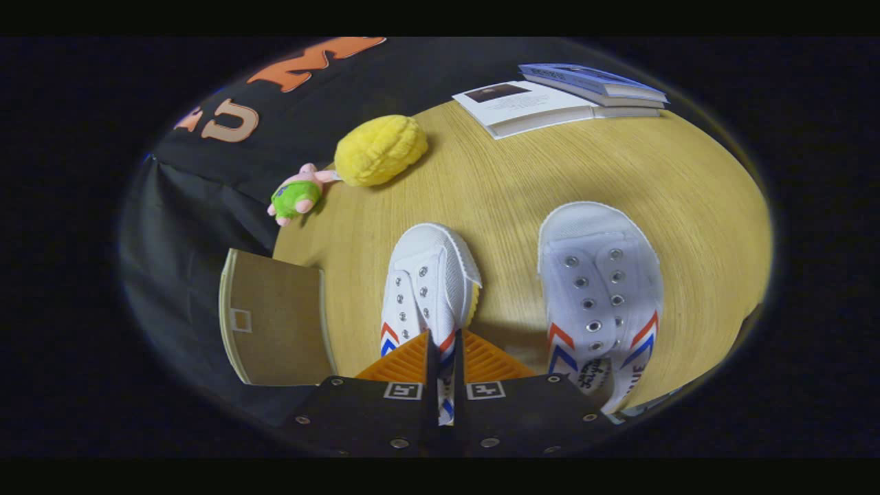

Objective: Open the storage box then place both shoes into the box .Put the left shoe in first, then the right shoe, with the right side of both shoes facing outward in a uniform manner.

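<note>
The left shoe point(430, 289) is being pinched at its tongue or upper edge between the orange fingers point(402, 361) of the gripper point(443, 357), which are standing almost closed with only a thin strip of white fabric and striped tape showing in the gap between them. The shoe is tilting onto its side, toe pointing away over the wooden table point(687, 206), so it looks as if it is being carried or dragged rather than resting flat. Just beside it, across a bare strip of table, the right shoe point(601, 295) is lying upright with its eyelets facing up and its toe pointing the same way. On the other side of the fingers, the brown storage box point(275, 323) is sitting at the table's edge; whether its lid is open I cannot tell. Further off, a green and pink plush toy point(295, 196) and a yellow plush point(380, 150) are lying touching each other, and beyond them two books point(550, 100) are stacked at the far rim. The grip is on soft cloth only, so the shoe may be slipping out or swinging round, which would spoil the outward-facing side when it goes into the box.
</note>
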`<state>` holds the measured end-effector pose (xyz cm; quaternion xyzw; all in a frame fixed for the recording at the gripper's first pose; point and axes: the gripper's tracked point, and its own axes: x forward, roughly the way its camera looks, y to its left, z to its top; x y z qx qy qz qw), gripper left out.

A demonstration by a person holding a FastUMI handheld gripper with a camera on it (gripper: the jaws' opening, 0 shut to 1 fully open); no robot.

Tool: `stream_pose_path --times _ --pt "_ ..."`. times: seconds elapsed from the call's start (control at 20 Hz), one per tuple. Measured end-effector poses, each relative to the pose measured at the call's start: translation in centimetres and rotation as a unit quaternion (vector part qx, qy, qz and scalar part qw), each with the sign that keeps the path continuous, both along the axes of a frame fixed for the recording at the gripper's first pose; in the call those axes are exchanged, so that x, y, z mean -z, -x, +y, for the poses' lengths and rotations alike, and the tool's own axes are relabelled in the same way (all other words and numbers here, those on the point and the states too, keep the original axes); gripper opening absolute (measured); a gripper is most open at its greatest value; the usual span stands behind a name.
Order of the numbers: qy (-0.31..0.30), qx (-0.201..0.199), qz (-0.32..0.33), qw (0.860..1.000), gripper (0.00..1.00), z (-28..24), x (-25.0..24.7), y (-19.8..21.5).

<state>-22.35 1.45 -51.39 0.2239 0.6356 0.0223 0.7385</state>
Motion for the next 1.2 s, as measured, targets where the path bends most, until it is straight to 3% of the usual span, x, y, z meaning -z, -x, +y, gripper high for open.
stream_pose_path --times 0.15,0.3,0.6,0.85,1.2 --pt "-0.047 0.028 -0.028 0.998 0.09 2.3 -2.6 -2.4" --pt "-0.074 0.019 -0.061 0.995 0.09 4.9 -6.0 -5.1" --pt "-0.118 -0.051 -0.105 0.986 0.09 13.5 -11.7 -8.9" --pt "-0.164 -0.115 -0.111 0.973 0.09 22.5 -13.8 -9.6" --pt "-0.153 -0.225 -0.079 0.959 0.09 30.8 -11.3 -6.7"
